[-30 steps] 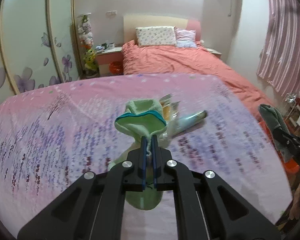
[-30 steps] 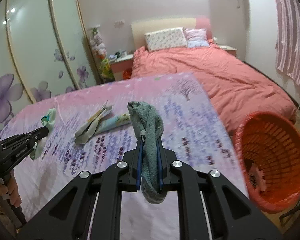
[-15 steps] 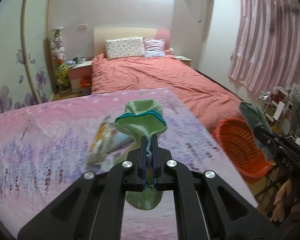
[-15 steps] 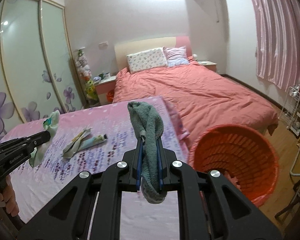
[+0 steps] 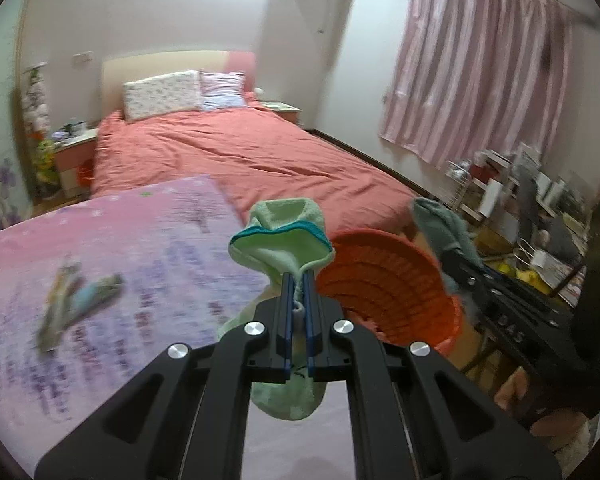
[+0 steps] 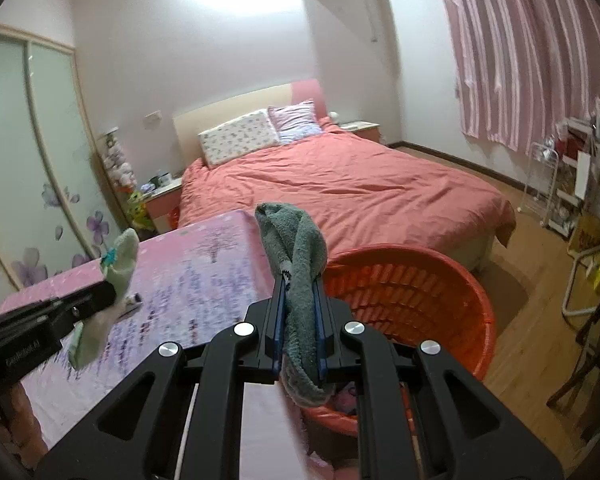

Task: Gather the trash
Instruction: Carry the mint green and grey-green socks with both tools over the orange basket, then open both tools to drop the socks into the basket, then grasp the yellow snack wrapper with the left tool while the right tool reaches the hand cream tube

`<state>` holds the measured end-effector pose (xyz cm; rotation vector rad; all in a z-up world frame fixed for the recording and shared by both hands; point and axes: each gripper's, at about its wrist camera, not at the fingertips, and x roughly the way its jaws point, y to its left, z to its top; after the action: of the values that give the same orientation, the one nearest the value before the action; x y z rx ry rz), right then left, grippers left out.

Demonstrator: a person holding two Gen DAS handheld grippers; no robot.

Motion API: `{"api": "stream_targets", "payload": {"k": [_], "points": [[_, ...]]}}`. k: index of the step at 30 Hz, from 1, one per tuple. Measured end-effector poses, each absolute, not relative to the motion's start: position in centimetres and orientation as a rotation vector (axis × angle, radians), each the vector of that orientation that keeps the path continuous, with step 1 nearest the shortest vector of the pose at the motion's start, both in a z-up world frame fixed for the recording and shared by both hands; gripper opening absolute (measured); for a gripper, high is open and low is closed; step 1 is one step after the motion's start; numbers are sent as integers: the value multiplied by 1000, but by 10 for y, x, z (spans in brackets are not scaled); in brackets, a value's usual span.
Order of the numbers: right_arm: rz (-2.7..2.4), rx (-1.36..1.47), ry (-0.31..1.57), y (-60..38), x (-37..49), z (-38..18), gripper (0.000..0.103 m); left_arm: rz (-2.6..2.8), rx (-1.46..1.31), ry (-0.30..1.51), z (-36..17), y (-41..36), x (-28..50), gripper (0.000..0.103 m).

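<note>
Pale green sock [image 5: 284,240] is pinched tight in the left gripper [image 5: 298,280], grey-green sock [image 6: 300,256] clamped in the right gripper [image 6: 298,284]; orange basket [image 6: 452,280] sits just right of both grippers' fingertips.

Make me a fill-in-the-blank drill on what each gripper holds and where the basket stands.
1. The left gripper is shut on a light ____ sock.
2. The right gripper is shut on a ____ sock.
3. The orange basket stands on the ____, beside the table.
4. Wrappers lie on the table's ____ cloth.

Missing words: green; grey; floor; pink
</note>
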<state>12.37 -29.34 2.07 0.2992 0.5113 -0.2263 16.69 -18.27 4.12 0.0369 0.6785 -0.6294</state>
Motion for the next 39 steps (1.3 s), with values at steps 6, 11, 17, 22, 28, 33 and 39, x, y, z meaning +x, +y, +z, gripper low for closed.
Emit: {"api": "stream_targets", "payload": {"k": [6, 11, 17, 22, 28, 33, 39], "points": [[-260, 358, 522, -329, 130, 4, 13, -713, 80, 717, 21, -246, 173, 6], [-257, 405, 552, -352, 139, -14, 15, -757, 112, 753, 1, -287, 184, 8], [-268, 424, 585, -360, 145, -30, 50, -701, 135, 788, -26, -295, 203, 46], [-279, 407, 600, -353, 141, -35, 60, -622, 129, 815, -38, -266, 215, 59], [-259, 363, 621, -335, 144, -32, 65, -491, 130, 793, -35, -207, 218, 74], [-206, 315, 660, -297, 152, -35, 69, -332, 113, 772, -34, -134, 232, 74], [-128, 257, 708, -250, 164, -40, 69, -70, 87, 765, -36, -37, 264, 74]]}}
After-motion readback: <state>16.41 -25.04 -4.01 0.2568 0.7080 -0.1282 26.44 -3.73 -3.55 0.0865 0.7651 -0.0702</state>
